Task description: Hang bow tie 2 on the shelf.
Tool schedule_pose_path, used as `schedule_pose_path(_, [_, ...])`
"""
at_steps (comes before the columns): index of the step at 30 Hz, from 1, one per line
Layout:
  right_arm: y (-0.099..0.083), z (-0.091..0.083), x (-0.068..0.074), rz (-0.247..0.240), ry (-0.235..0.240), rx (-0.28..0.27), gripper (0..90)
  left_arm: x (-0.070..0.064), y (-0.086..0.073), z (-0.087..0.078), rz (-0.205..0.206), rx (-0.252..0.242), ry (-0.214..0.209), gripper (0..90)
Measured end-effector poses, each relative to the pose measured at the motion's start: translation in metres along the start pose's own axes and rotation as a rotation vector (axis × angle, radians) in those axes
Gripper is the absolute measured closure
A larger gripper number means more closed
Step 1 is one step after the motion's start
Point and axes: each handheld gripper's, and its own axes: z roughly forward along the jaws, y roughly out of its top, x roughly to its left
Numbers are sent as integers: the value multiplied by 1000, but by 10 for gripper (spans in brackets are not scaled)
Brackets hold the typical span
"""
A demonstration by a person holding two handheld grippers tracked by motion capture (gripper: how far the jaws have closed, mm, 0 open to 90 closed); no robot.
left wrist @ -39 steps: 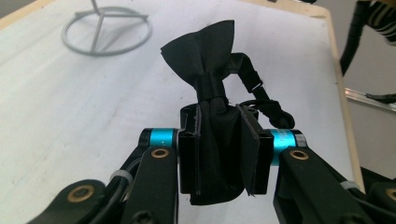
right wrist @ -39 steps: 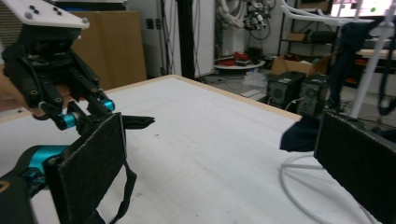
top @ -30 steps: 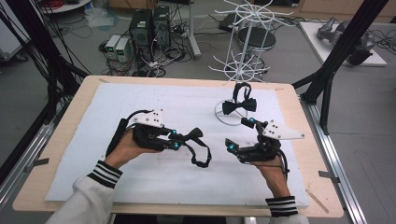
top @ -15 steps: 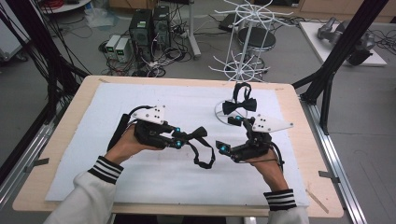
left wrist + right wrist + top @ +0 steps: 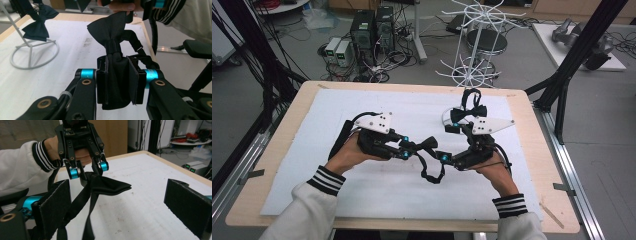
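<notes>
Bow tie (image 5: pixel 428 143): black, held above the white mat (image 5: pixel 362 185) at mid-counter, between the two tools. One wing sits clamped in the left tool (image 5: pixel 411 148); the other wing juts free toward the right tool (image 5: pixel 446 143). Strap (image 5: pixel 430 172) hangs in a loop below the tie, its low point near or on the mat.

Left tool (image 5: pixel 117 82): jaws closed narrow on the tie's wing, fabric pinched between both pads, knot just beyond the jaw tips.

Right tool (image 5: pixel 117 202): jaws spread wide, nothing between the pads; the strap hangs just inside its left pad, contact unclear.

Second bow tie (image 5: pixel 468 113): black, on a small white stand (image 5: pixel 447 119) at the far right of the mat, just beyond the right tool.

Counter (image 5: pixel 277 145): light wood, mat covering most of its top.

Wire rack (image 5: pixel 474 50): white, on the floor behind the counter.
</notes>
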Motion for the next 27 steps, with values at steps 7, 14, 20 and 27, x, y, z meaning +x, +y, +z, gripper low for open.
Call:
schedule_pose_path(7, [4,1,-5,-2,79,47,162,-2,2,4,20,8,-8,723])
schedule_pose_path(14, [7,9,-5,4,138,98,220,-5,3,5,38,2,-18,723])
schedule_pose_path(20, [7,10,-6,-1,141,112,301,-6,4,4,48,1,-23,724])
schedule_pose_path(27, [6,10,-7,10,169,130,443,-7,4,6,57,9,-31,723])
